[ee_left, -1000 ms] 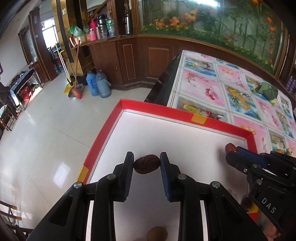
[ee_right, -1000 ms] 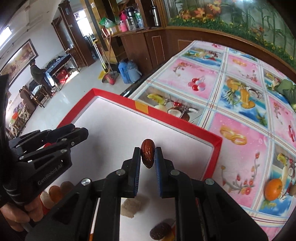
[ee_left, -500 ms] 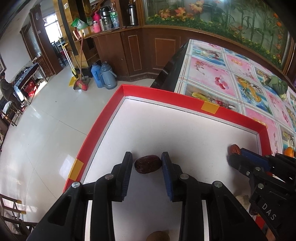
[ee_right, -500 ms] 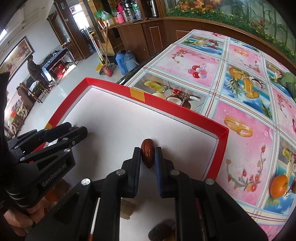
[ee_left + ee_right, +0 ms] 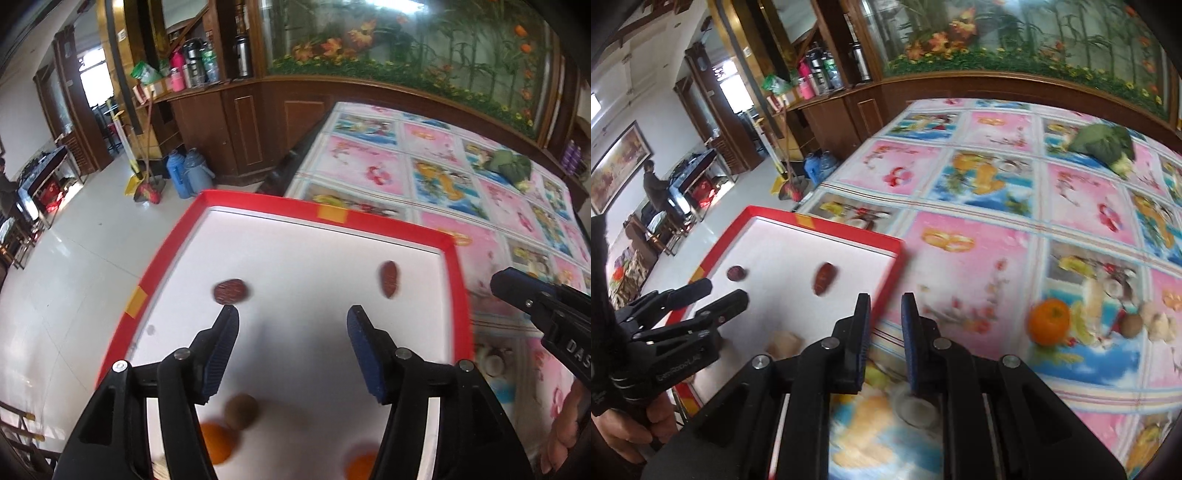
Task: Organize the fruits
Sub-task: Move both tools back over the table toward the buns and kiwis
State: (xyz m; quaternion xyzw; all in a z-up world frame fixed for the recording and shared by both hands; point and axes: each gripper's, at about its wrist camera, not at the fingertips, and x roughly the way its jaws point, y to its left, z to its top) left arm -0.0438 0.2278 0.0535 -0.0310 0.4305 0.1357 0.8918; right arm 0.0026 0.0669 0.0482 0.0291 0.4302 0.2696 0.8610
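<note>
Two dark red-brown dates are seen lying on the white floor of a shallow tray (image 5: 448, 245) with a raised red rim, set at the corner of a table. The left date (image 5: 229, 291) is rounded and wrinkled; the right date (image 5: 388, 278) is longer, oval and smoother. They lie well apart in a rough row near the tray's far side, which suggests like fruit is being grouped there.

The left gripper (image 5: 291, 332) is held above the tray with its jaws spread wide and nothing between them; the left date lies just beyond its left fingertip. The right gripper (image 5: 884, 314) hangs over the tray's right edge and the tablecloth (image 5: 1078, 199), its jaws parted by a narrow gap and also empty. Both sets of tongs are black and angular, with ribbed blue pads (image 5: 364, 343) for grip on small, slippery fruit.

Nearer the cameras, inside the tray, two blurred oranges (image 5: 216, 443) and a small round brown fruit (image 5: 242, 406) are shown, with a pale lumpy piece (image 5: 783, 341) beside them. Out on the glossy tablecloth, printed with pink and blue fruit panels, a bright mandarin (image 5: 1049, 321), a small brown fruit (image 5: 1131, 325) and a pale knobbly item (image 5: 1160, 325) sit close together, apparently not yet sorted. A green leafy bundle (image 5: 1102, 142) lies far back on the cloth.
</note>
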